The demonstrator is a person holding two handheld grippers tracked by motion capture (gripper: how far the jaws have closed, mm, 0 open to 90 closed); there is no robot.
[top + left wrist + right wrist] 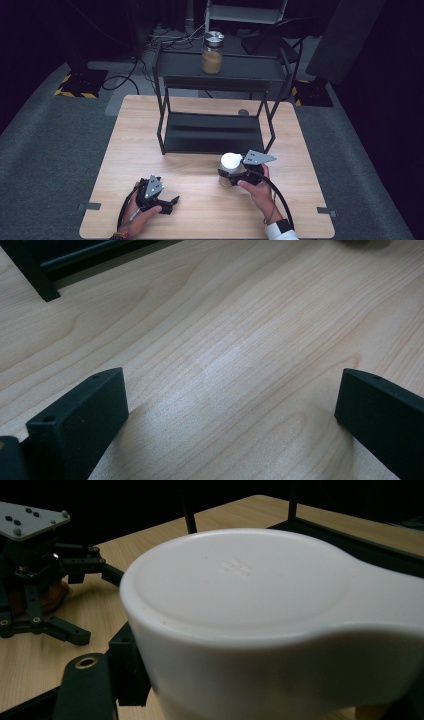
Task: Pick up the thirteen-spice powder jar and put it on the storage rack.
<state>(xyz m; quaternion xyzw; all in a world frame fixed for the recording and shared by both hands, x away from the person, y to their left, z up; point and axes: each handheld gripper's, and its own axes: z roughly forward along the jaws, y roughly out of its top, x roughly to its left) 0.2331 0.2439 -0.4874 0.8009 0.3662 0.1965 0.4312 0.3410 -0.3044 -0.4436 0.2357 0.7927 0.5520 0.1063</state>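
Observation:
A jar with a wide white lid (230, 162) stands on the wooden table (150, 150), just in front of the black rack. My right gripper (226, 176) is shut on the jar's body below the lid, reaching in from the right. In the right gripper view the white lid (250, 580) looms close and one black finger (127, 670) presses against the jar's left side; the other finger is hidden. My left gripper (173, 201) rests low at the table's front left, open, with bare wood between its fingers (80, 415). It is seen again as the left gripper (90, 602) in the right gripper view.
A black two-tier metal rack (215, 132) stands at the table's back middle. On its top shelf sits a glass jar with a metal lid (212, 52) and brown contents. A chair and cables lie on the floor behind.

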